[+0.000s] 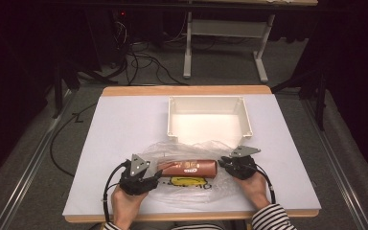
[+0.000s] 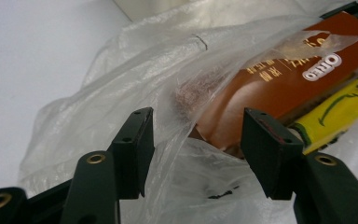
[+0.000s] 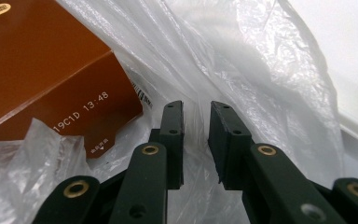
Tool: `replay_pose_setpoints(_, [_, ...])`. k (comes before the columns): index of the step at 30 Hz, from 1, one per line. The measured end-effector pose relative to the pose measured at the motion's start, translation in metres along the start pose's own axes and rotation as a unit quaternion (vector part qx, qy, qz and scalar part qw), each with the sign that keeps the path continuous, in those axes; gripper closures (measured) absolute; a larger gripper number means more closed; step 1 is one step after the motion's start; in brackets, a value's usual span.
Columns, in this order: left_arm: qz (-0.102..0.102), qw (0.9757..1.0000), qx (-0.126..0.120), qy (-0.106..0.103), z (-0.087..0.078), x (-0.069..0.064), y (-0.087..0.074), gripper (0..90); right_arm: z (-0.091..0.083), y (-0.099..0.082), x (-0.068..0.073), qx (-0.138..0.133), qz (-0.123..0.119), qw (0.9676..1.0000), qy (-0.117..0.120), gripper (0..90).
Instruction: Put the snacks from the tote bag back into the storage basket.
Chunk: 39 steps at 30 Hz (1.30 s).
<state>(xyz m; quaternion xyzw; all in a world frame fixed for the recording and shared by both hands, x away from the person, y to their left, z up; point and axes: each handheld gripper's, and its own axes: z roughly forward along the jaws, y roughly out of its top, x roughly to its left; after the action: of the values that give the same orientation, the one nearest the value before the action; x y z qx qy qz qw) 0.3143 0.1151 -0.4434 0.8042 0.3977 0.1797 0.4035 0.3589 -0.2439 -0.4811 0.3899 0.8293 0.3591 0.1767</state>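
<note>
we see our left gripper [image 1: 154, 176] at lower centre-left with jaws wide apart astride loose film, our right gripper [image 1: 222, 163] with jaws narrow and film between, brown oreo pack [image 1: 189, 167] between them, half veiled by crinkled plastic bag [image 1: 187, 149], white bin [image 1: 209, 102] above

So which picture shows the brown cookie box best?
The high view: the whole cookie box lies there inside the plastic bag. The left gripper view shows one end with its logo; the right gripper view shows a corner with a printed code.
</note>
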Motion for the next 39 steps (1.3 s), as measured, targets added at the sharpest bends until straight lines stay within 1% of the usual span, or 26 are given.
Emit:
replay_pose_setpoints(2, [0.001,1.0,0.004,0.0,0.0,0.001,-0.004,44.2,0.0,0.0,-0.001,0.001,0.003,1.0,0.0,76.1])
replay_pose_setpoints(3, [0.005,0.9999,0.011,0.002,0.0,0.0,-0.006,44.2,0.0,0.0,-0.001,0.001,0.004,1.0,0.004,76.1])
replay_pose_setpoints(4, [0.022,0.9995,0.021,0.011,-0.001,-0.001,-0.008,44.2,0.0,0.0,-0.002,0.002,0.006,1.0,0.004,76.1])
replay_pose_setpoints(5, [0.04,0.9986,0.03,0.019,-0.001,-0.003,-0.009,44.9,0.0,0.0,-0.001,0.0,0.005,1.0,0.001,76.1])
replay_pose_setpoints(6, [0.057,0.9973,0.039,0.025,0.0,-0.004,-0.011,45.8,0.0,0.001,0.0,0.001,0.003,1.0,-0.002,76.1])
replay_pose_setpoints(7, [0.072,0.9953,0.052,0.037,0.002,-0.003,-0.014,47.3,0.0,0.001,0.001,0.005,0.0,1.0,-0.005,76.1])
replay_pose_setpoints(8, [0.074,0.9946,0.063,0.037,0.004,-0.001,-0.016,51.2,0.0,0.002,0.002,0.006,-0.002,1.0,-0.006,76.1])
replay_pose_setpoints(9, [0.063,0.9948,0.075,0.026,0.008,0.004,-0.019,51.2,0.0,0.002,0.002,0.006,-0.002,1.0,-0.006,76.1])
replay_pose_setpoints(10, [0.051,0.9951,0.082,0.021,0.011,0.008,-0.022,54.5,0.0,0.002,0.001,0.007,-0.001,1.0,-0.004,76.1])
replay_pose_setpoints(12, [0.039,0.9949,0.092,0.015,0.013,0.015,-0.024,60.4,0.001,0.002,0.0,0.006,0.001,1.0,-0.001,76.1])
replay_pose_setpoints(13, [0.041,0.994,0.098,0.024,0.013,0.016,-0.023,63.3,0.0,0.003,0.0,0.01,-0.002,0.9999,-0.001,76.1])
replay_pose_setpoints(14, [0.04,0.9939,0.1,0.026,0.013,0.017,-0.023,63.5,0.0,0.004,-0.001,0.015,-0.002,0.9999,0.001,76.1])
replay_pose_setpoints(15, [0.035,0.9938,0.102,0.026,0.012,0.019,-0.023,63.5,0.0,0.004,-0.001,0.016,-0.005,0.9998,0.004,76.1])
replay_pose_setpoints(17, [0.032,0.9934,0.105,0.033,0.01,0.022,-0.024,62.3,0.0,0.004,-0.004,0.017,-0.001,0.9998,0.011,76.1])
replay_pose_setpoints(19, [0.029,0.9935,0.104,0.037,0.007,0.023,-0.025,60.6,0.0,0.003,-0.005,0.011,0.005,0.9998,0.016,76.1])
replay_pose_setpoints(22, [0.03,0.9943,0.093,0.042,0.0,0.022,-0.024,60.2,0.0,0.0,-0.005,0.001,0.009,0.9998,0.017,76.1])
replay_pose_setpoints(24, [0.021,0.9956,0.083,0.039,-0.004,0.024,-0.023,59.1,0.0,0.0,-0.006,0.001,0.012,0.9998,0.018,76.1])
replay_pose_setpoints(26, [0.016,0.996,0.078,0.04,-0.005,0.026,-0.022,57.3,0.001,0.0,-0.006,-0.001,0.013,0.9997,0.019,76.1])
replay_pose_setpoints(31, [0.003,0.9959,0.08,0.041,-0.004,0.03,-0.025,56.5,0.0,0.0,-0.007,0.002,0.014,0.9997,0.022,76.0])
replay_pose_setpoints(33, [0.006,0.9958,0.078,0.047,-0.005,0.032,-0.023,56.5,0.0,0.0,-0.007,0.0,0.013,0.9997,0.021,76.0])
replay_pose_setpoints(35, [-0.001,0.9969,0.062,0.048,-0.009,0.032,-0.018,56.6,0.0,0.0,-0.006,0.001,0.014,0.9997,0.02,76.0])
replay_pose_setpoints(36, [0.001,0.9976,0.049,0.048,-0.013,0.03,-0.015,56.9,0.0,0.0,-0.007,0.0,0.013,0.9997,0.021,76.0])
replay_pose_setpoints(37, [0.002,0.9983,0.035,0.046,-0.018,0.028,-0.011,57.5,0.0,0.0,-0.007,0.002,0.014,0.9997,0.021,76.0])
replay_pose_setpoints(39, [-0.004,0.9993,0.011,0.035,-0.027,0.025,-0.002,57.3,0.0,0.0,-0.007,0.001,0.014,0.9997,0.021,76.0])
